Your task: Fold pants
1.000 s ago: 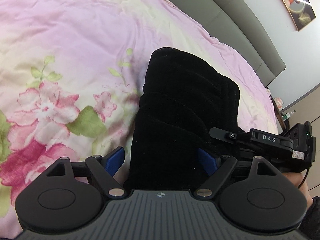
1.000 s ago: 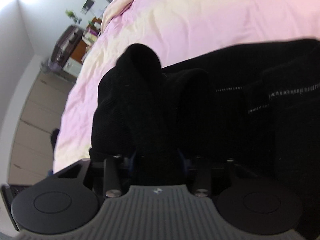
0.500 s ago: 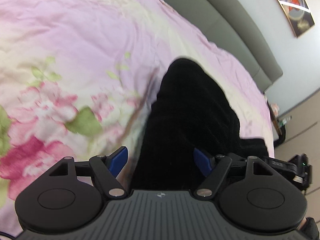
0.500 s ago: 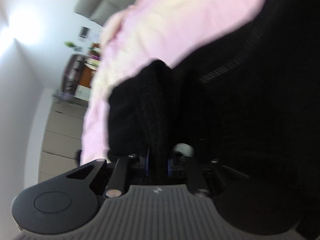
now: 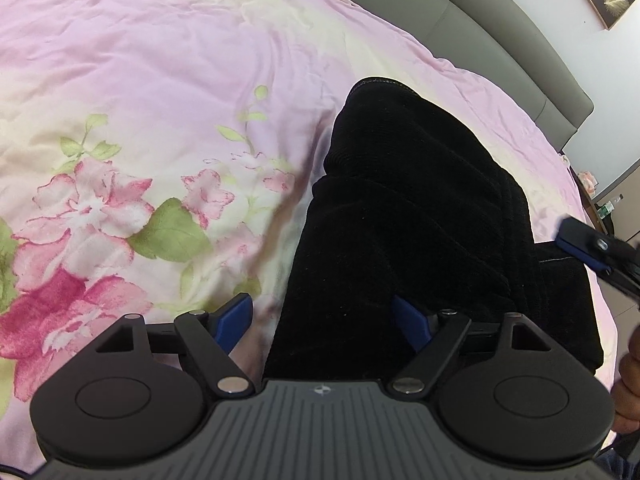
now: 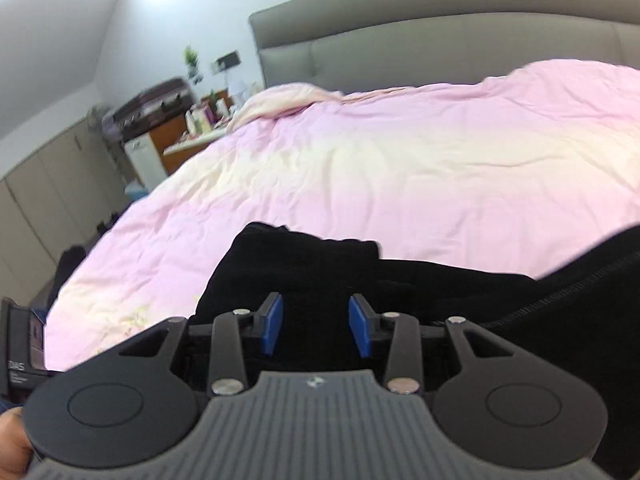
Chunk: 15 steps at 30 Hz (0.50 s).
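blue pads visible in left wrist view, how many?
3. Two on the left gripper: one over the duvet, one against the black pants. Third on the right gripper at the right edge; its partner is hidden.

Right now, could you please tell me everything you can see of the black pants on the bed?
The black pants look like thick, ribbed, corduroy-like cloth with pale stitching along a seam. They lie bunched in overlapping folds on the pink floral bedspread, one rounded end pointing towards the grey headboard. The left gripper is open, its blue pads astride the near end. The right gripper is open too, gripping nothing.
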Available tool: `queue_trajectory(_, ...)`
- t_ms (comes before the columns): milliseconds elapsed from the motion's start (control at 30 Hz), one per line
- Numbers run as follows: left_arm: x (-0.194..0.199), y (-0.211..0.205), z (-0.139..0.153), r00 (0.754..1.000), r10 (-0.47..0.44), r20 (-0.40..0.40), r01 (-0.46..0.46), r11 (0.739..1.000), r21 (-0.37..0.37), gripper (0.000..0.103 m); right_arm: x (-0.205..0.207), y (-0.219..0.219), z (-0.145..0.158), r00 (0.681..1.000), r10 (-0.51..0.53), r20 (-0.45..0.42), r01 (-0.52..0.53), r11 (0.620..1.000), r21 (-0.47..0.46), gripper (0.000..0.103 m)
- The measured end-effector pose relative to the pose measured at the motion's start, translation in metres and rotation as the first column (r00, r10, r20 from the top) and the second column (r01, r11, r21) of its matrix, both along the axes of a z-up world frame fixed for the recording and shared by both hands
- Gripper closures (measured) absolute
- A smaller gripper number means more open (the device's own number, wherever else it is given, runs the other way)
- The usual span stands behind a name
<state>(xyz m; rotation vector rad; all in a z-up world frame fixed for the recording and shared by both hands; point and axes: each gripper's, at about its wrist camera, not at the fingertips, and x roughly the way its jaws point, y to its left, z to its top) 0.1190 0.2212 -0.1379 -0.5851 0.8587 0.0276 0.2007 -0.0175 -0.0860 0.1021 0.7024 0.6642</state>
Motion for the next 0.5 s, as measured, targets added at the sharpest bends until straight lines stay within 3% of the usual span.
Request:
queue_trajectory(100, -0.001, -0.001, 0.001, 1.000, -0.008, -0.001, 0.008, 1.000, 0.017, 0.009, 0.022, 0.031, -0.018, 1.000, -0.010, 0.000, 0.010, 0.999, -0.050, 0.067)
queue_trajectory(233, -0.001, -0.007, -0.002, 0.999, -0.037, -0.023, 0.039, 0.997, 0.072, 0.009, 0.063, 0.049, -0.074, 0.993, -0.086, -0.081, 0.073, 0.986, -0.151, 0.074)
queue_trajectory(367, 0.000, -0.004, -0.002, 0.999, -0.034, -0.025, 0.036, 0.997, 0.064, 0.009, 0.076, 0.062, -0.074, 0.993, -0.091, -0.075, 0.076, 0.980, -0.183, 0.073)
queue_trajectory(500, -0.004, 0.001, -0.004, 1.000, -0.029, 0.002, 0.029, 0.999, 0.044, 0.009, 0.068, 0.039, -0.046, 0.987, -0.125, -0.099, 0.120, 0.991, -0.059, 0.070)
